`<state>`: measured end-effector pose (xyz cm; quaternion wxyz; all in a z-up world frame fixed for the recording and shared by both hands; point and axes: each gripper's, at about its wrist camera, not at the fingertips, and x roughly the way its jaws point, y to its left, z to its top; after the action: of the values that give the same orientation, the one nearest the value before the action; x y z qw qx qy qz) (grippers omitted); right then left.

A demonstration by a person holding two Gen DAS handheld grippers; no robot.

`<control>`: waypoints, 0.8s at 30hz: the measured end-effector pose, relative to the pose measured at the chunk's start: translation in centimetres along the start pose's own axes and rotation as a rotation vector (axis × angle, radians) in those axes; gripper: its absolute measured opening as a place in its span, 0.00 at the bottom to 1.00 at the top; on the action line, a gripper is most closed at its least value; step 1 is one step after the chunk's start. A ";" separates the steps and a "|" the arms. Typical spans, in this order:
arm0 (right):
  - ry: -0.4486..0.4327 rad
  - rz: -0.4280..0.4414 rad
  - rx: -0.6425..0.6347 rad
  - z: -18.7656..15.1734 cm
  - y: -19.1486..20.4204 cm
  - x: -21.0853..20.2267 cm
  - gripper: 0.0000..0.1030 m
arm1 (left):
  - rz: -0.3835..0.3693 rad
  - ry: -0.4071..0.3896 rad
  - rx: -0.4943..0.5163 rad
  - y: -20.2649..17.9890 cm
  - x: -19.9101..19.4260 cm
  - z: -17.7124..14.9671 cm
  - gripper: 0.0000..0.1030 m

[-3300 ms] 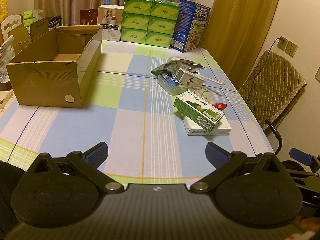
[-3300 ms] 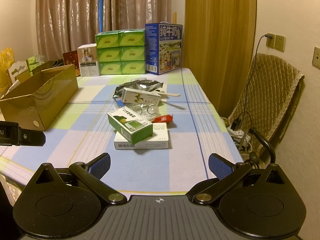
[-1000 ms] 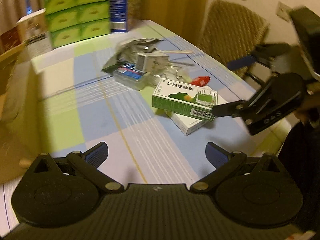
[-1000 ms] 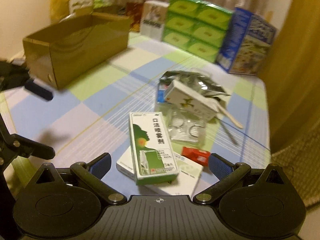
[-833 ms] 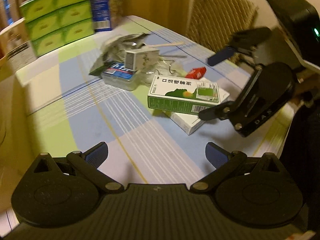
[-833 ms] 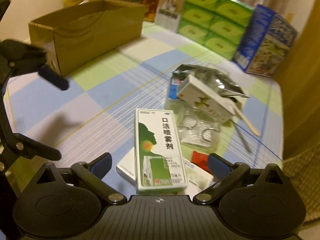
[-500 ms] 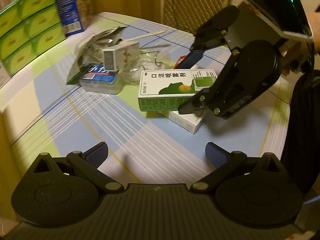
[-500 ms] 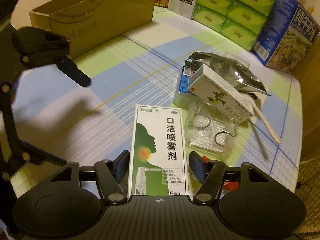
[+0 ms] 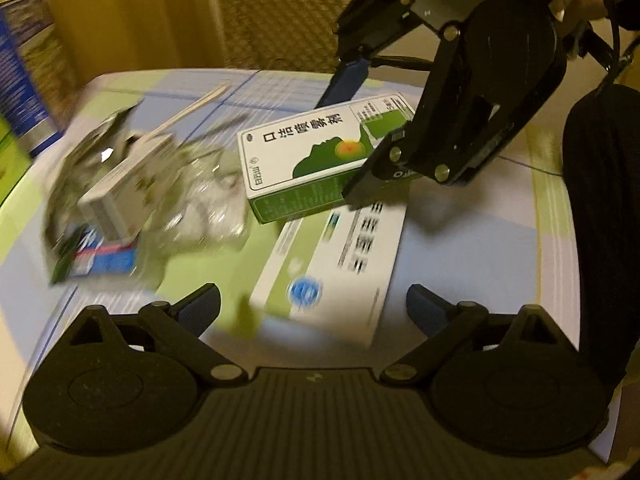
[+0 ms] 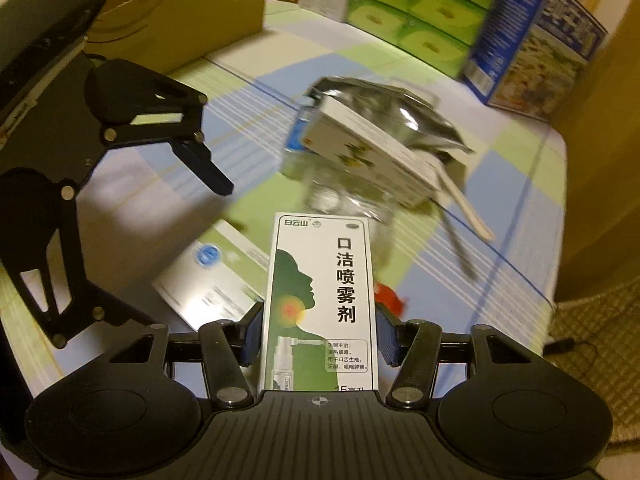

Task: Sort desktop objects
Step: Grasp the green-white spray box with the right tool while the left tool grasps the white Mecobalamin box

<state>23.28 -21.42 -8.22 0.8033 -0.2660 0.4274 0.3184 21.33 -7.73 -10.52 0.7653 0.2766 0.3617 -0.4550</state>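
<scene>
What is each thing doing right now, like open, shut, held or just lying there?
Right gripper: shut on the green spray box.
Green spray box: held, lifted.
Left gripper: open, holding nothing.
White flat box: lying flat on the table.
Cardboard box: open at the top.

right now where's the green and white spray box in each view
Left wrist: the spray box sits upper centre, clamped at its far right end by the right gripper.
Right wrist: it stands bottom centre, between the blue fingers.
Shared landmark: the flat white box lying on the table beneath it.
</scene>
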 end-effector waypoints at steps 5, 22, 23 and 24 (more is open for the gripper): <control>0.001 -0.021 0.046 -1.1 -1.2 -1.0 0.51 | -0.040 0.034 0.031 0.0 2.0 1.2 0.73; -0.028 -0.073 0.358 -1.6 3.8 -1.5 0.51 | 0.275 0.104 -0.486 -2.8 -5.8 -8.1 0.77; -0.025 -0.081 0.354 -1.5 4.5 -1.2 0.51 | 0.286 0.093 -0.490 -2.9 -5.8 -8.4 0.80; -0.021 -0.094 0.348 -1.5 5.2 -0.9 0.51 | 0.290 0.087 -0.486 -3.0 -5.8 -8.4 0.80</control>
<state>18.27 -19.29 -8.96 0.8554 -0.1395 0.4549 0.2048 14.27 0.17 -11.05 0.8500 0.1534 0.4493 -0.2283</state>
